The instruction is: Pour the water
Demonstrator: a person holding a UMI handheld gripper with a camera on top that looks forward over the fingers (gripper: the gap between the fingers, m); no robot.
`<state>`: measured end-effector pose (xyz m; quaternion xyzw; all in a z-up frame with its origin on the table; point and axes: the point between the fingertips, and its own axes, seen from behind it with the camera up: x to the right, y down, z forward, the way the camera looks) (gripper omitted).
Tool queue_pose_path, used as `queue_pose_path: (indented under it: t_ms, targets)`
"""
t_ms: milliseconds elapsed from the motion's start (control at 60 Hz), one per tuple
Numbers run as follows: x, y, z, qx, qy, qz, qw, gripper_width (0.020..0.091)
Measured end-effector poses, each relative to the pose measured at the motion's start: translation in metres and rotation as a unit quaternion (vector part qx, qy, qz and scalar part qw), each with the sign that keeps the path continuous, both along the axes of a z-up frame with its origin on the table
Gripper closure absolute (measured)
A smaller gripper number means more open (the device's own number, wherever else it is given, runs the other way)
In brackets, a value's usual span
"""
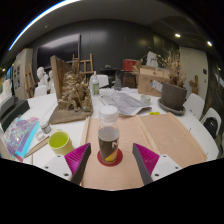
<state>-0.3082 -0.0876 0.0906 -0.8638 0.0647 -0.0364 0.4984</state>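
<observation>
A bottle (108,135) with a white cap, clear upper body and dark label stands upright on a red coaster (110,156) on a tan mat (150,135). My gripper (112,165) is open, its magenta pads (147,157) wide apart. The bottle stands just ahead of the fingertips, centred between them, with clear gaps on both sides. A yellow-green cup (60,141) sits to the left of the left finger, on the table.
A wooden model structure (72,92) stands at the back left. A dark bowl (173,96) sits at the back right, papers (128,102) lie behind the bottle. A colourful plastic packet (22,135) lies far left. Chairs and shelves fill the room beyond.
</observation>
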Motion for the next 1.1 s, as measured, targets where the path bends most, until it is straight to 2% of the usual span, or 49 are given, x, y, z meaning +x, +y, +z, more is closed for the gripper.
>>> queue_pose_path:
  t_ms: [250,433,750,967,1100]
  targets:
    - [-0.025,-0.124,0.070,-0.044,0.006,-0.011,0.999,0.0252]
    - [-0.035,-0.179,0.104,-0.043,-0.025,-0.020,0.999,0.0245]
    - [-0.059,-0.203,0.123,-0.037,-0.050,-0.006,0.998,0.0248]
    - [-0.061,-0.193,0.137,-0.020,-0.058,-0.016,0.998,0.0247]
    - [-0.066,-0.192,0.126,-0.033,-0.053,-0.010,0.998,0.0250]
